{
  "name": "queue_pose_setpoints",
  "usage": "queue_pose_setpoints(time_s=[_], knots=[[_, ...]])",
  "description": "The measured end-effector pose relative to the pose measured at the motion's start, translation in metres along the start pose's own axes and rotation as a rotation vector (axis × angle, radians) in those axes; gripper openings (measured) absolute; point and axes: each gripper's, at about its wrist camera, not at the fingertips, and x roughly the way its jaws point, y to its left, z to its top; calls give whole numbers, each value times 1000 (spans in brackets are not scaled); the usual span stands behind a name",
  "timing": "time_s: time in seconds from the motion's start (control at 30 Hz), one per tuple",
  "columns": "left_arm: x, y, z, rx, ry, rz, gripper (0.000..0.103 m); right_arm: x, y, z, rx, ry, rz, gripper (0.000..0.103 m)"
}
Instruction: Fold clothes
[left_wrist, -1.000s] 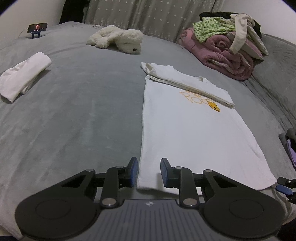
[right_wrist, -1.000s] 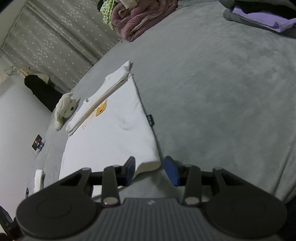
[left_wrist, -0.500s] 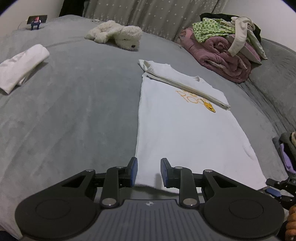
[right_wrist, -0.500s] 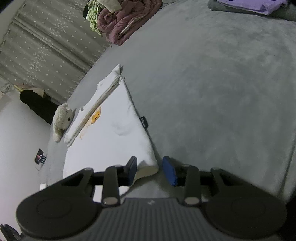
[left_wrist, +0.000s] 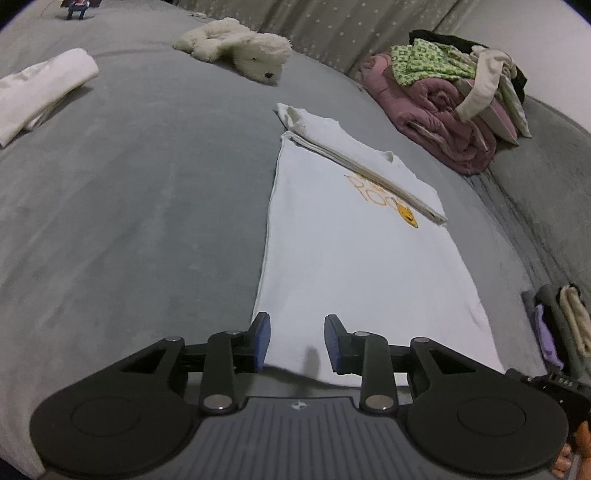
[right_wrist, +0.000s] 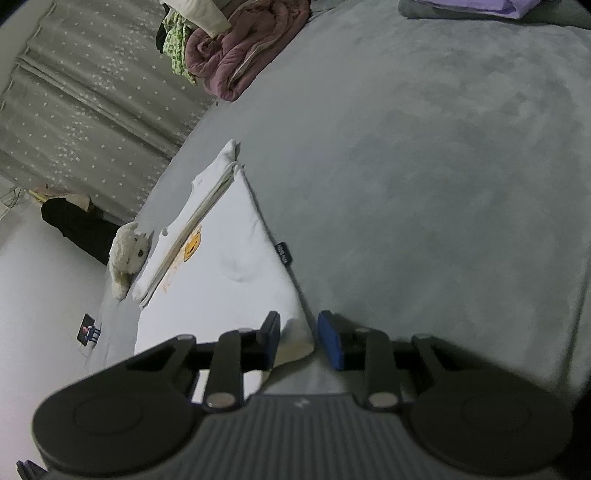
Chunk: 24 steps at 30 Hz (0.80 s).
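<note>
the white shirt (left_wrist: 354, 266) lies flat on the grey bed (left_wrist: 140, 192), sleeves folded in at the far end. the left gripper (left_wrist: 297, 341) straddles the near left hem corner, jaws narrow and opening, cloth between them but not pinched. the right gripper (right_wrist: 298, 338) is closing on the near right corner, pads not yet pressing. risk: one side grips only the top layer or slips, so the lift goes uneven and the fold skews.
</note>
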Motion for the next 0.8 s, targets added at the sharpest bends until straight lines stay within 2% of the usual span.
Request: queue_pose_setpoints(time_s=[0.1,0.2,0.3,0.37,0.6,0.67,0.7,0.73,0.8], knots=[[-5,4,3,-8,-34,59,31,1,2,-1,-14,-6,-11,26],[-2,13,3,-52,1,39,31,2,1,0,-13,-6,-10,26],[6,8,-1,-24,35,23,33,3,1,0,-22,-2,-10,26],[7,3,-2,18,29,32,35,5,2,0,-26,3,-9,26],[6,12,0,-43,40,9,35,9,3,-1,-44,14,-16,26],[7,11,-1,-33,48,1,34,9,4,-1,-50,17,-16,26],[7,10,-1,-25,52,2,32,10,5,-1,-60,17,-19,26],[8,9,0,-18,55,9,25,10,6,-2,-73,18,-24,26],[8,9,0,-12,59,15,22,11,8,-2,-98,18,-34,26]])
